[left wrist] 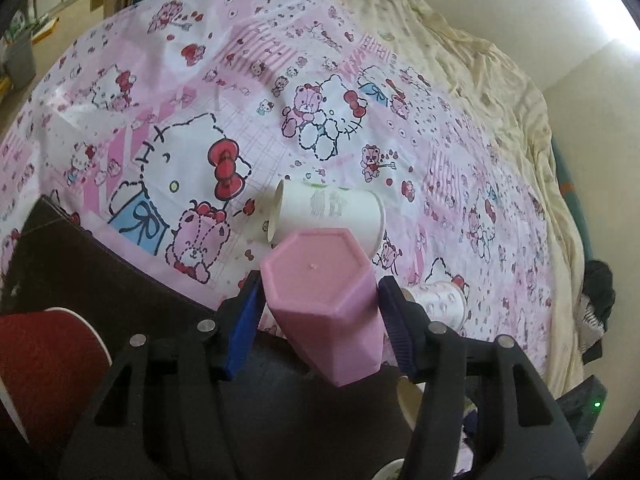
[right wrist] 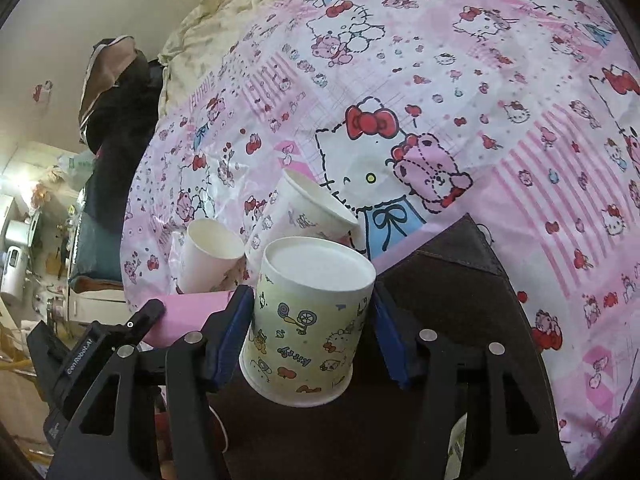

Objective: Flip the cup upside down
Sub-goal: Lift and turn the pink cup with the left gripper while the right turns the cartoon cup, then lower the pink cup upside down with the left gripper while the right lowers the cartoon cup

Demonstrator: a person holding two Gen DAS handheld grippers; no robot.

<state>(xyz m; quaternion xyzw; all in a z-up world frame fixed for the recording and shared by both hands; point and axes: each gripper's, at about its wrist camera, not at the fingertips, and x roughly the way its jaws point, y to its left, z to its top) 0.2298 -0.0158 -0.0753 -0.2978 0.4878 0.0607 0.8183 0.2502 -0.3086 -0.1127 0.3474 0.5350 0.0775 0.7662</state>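
Observation:
My left gripper [left wrist: 318, 300] is shut on a pink hexagonal cup [left wrist: 324, 292], held with its flat base facing away from me, above a dark mat [left wrist: 120, 292]. My right gripper [right wrist: 314, 312] is shut on a yellow cartoon-print paper cup [right wrist: 308, 320], base away from me and rim toward me, over the dark mat [right wrist: 452, 280]. The pink cup [right wrist: 192, 312] and the left gripper's finger [right wrist: 148, 314] show at the lower left of the right wrist view.
A white paper cup [left wrist: 328, 212] lies on its side on the pink cartoon bedsheet [left wrist: 240, 80]. Another printed paper cup [left wrist: 440, 304] sits to the right. In the right wrist view two white cups [right wrist: 212, 252] [right wrist: 304, 216] rest behind. A red round object [left wrist: 44, 364] is at lower left.

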